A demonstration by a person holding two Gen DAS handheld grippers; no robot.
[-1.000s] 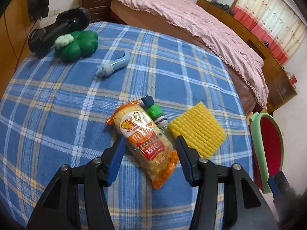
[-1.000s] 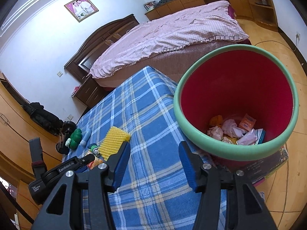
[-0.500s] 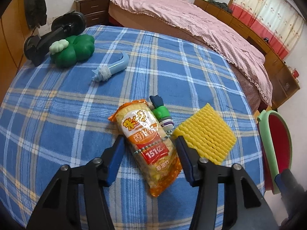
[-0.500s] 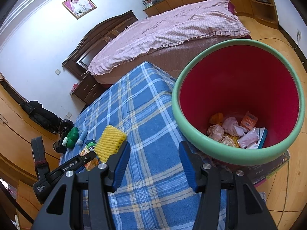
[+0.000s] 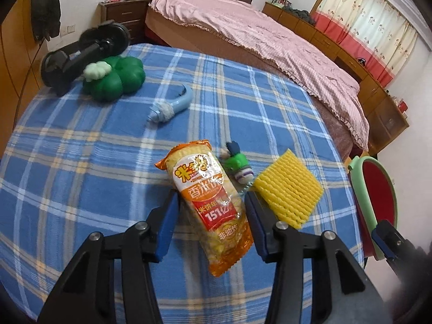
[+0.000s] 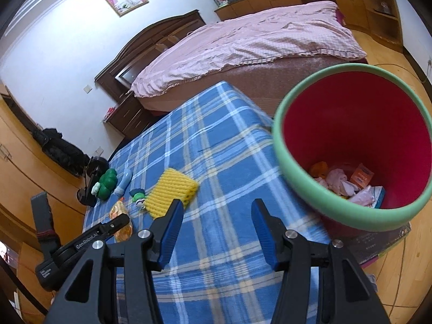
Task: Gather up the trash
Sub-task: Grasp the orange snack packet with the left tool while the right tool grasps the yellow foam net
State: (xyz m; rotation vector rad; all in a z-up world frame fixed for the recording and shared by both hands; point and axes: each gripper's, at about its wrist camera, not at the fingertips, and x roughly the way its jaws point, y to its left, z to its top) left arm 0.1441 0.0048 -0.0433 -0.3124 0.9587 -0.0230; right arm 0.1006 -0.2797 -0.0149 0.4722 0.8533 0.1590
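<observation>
My left tool (image 5: 211, 207) is spread wide, one blue pad on each side of the orange snack packet (image 5: 209, 202), which lies flat on the blue plaid desk (image 5: 81, 162). Whether the pads touch the wrapper I cannot tell; its near end runs down between them. Just right of the packet lie a small green toy (image 5: 237, 166) and a yellow foam sleeve (image 5: 287, 189), the sleeve just beside my right-hand pad. Farther back rest a pale blue hook-shaped piece (image 5: 174, 105), a green clover-shaped toy (image 5: 116, 79) and a black clamp (image 5: 81, 54).

My right tool (image 6: 216, 228) is also spread, holding nothing, above the desk's edge. Its camera looks into the red bin (image 6: 359, 145) with the green rim and shows wrappers and pink scraps at the bottom; the left camera catches only the bin's edge at the desk's right side. From the right view the packet (image 6: 120, 220) is mostly hidden behind my left tool's black body.
</observation>
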